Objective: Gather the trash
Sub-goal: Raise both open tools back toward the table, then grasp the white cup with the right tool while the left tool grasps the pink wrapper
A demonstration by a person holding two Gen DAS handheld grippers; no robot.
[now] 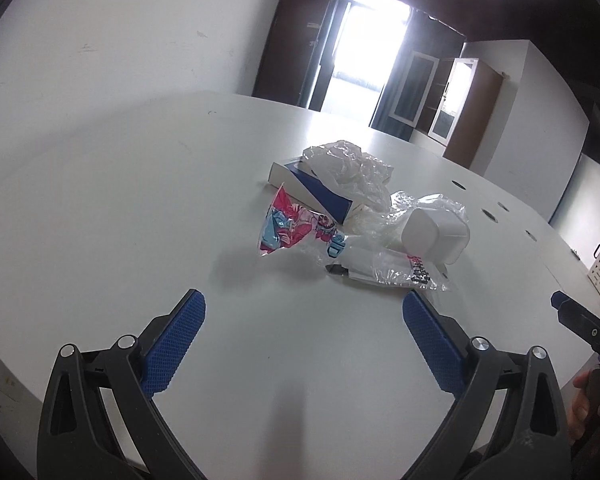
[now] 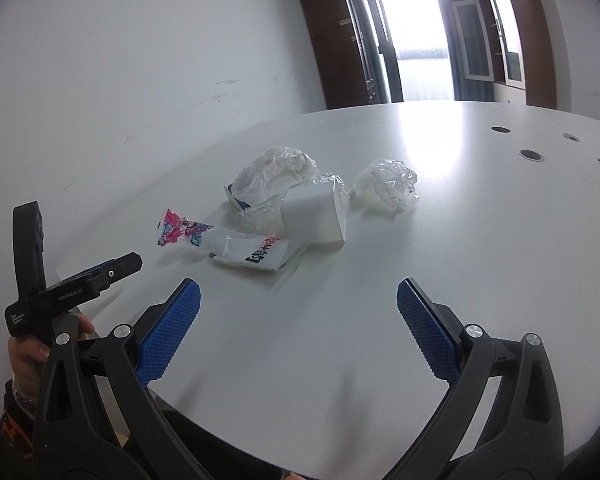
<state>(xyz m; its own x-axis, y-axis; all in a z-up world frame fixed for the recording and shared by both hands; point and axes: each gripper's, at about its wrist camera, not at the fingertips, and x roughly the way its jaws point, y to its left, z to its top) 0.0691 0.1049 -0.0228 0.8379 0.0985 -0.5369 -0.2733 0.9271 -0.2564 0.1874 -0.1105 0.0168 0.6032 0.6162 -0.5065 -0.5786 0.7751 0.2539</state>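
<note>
**Litter heaped mid-table, both grippers spread wide**

A small heap of trash sits near the middle of the white table (image 1: 100, 208). A white and navy flat box (image 1: 300, 190) lies at the far side with a crumpled clear plastic bag (image 1: 352, 168) draped over it. Just beside it is a pink and blue printed wrapper (image 1: 288, 226), a white square cup (image 1: 436, 238) tipped on its side, and a clear sleeve with black lettering (image 1: 404, 272) over white paper. A separate ball of clear plastic (image 2: 386, 184) sits a little apart on the right.

The left gripper (image 1: 304, 312) hovers short of the heap, jaws wide apart and holding nothing. The right gripper (image 2: 298, 300) is likewise spread and empty, near the table's front edge.
</note>
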